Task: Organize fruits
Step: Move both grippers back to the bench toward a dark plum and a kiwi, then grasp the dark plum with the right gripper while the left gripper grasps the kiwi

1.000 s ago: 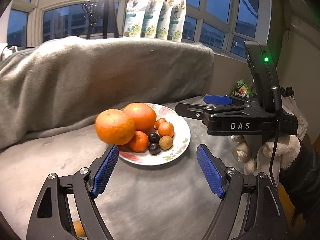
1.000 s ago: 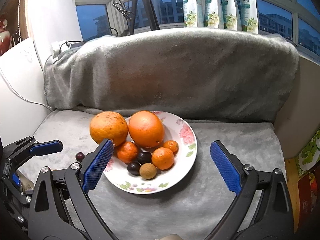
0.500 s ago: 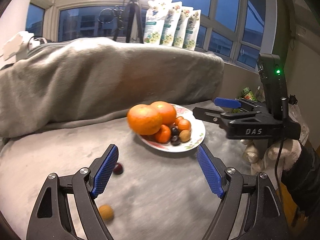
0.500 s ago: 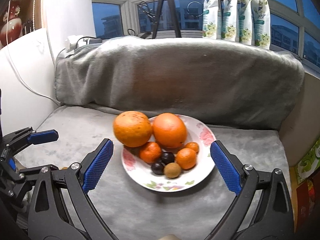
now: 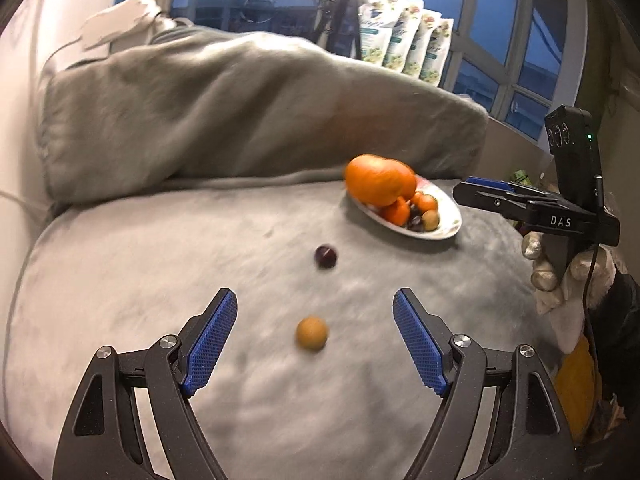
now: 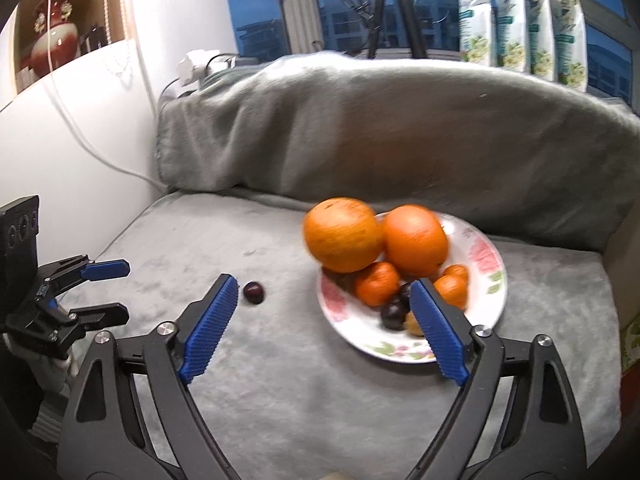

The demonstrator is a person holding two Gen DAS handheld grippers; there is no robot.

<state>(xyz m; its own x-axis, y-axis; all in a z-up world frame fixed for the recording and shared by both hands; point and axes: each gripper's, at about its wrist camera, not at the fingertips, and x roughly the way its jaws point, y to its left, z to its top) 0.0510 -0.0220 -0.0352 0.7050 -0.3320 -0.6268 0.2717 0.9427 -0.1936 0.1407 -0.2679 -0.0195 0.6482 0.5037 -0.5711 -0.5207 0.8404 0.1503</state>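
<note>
- A grey blanket [image 5: 240, 128] covers the tabletop [image 5: 160, 280] and rises in a hump behind the fruit.
- Four pouches [image 6: 520, 16] and a tripod [image 6: 392, 8] stand at the window behind the hump.
- A red vase [image 6: 54, 36] sits on a shelf at far left in the right wrist view.
- The plate [image 6: 486, 256] holds two big oranges [image 6: 344, 234], smaller orange fruits, dark plums and a brown fruit; the left orange overhangs the rim.
- A loose plum [image 5: 325, 256] lies on the blanket, apart from the plate on its left side.
- A loose brown fruit [image 5: 311, 333] lies nearer the left tongs [image 5: 316, 344], right between their blue pads, nothing in the way.
- The left tongs are spread wide and hold nothing.
- The right tongs [image 6: 324, 328] are spread too, empty; the plum sits just beyond the left pad, and the right pad overlaps the plate's near fruits in view.
- In the left wrist view, the right tongs hover beside the plate's right edge, held by a gloved hand [image 5: 560, 276].
</note>
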